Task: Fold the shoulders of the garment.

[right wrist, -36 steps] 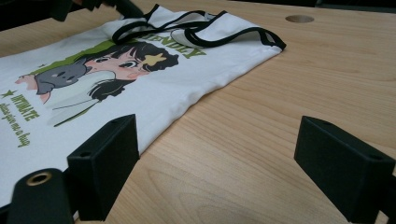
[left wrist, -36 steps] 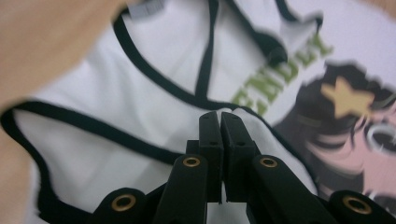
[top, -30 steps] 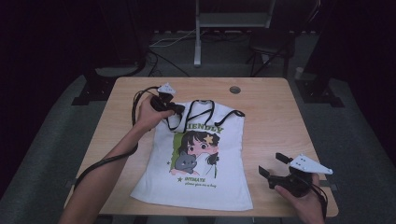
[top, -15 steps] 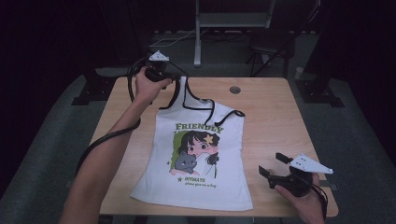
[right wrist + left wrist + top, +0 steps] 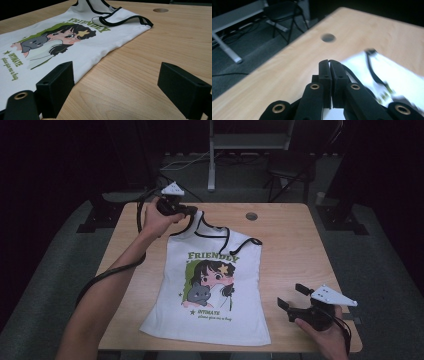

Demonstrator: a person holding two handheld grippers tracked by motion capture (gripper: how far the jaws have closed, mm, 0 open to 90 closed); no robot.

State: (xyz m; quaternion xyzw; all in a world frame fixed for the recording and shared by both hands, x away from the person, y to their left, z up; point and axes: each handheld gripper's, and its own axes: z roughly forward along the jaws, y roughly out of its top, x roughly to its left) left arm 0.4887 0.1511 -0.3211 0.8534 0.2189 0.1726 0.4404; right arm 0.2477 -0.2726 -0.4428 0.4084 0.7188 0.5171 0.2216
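Observation:
A white tank top [image 5: 215,285] with black trim, a cartoon girl and the word FRIENDLY lies flat on the wooden table [image 5: 295,245]. My left gripper [image 5: 187,211] is at the table's far left, shut on the top's left shoulder strap and holding it raised off the wood. In the left gripper view its jaws [image 5: 329,63] are pressed together, with white cloth and black trim [image 5: 374,72] trailing to the right. My right gripper [image 5: 292,296] rests near the front right edge, open and empty, just right of the hem. Its jaws [image 5: 117,72] face the tank top [image 5: 62,42].
A round cable hole [image 5: 251,216] sits in the table's far middle. Behind the table are a chair [image 5: 290,170] and a grey stand leg [image 5: 212,175] on dark floor. Bare wood lies right of the shirt.
My left gripper has moved up and toward the far-left corner with the strap in it, lifting the shoulder and drawing the shirt out. The right gripper has kept still.

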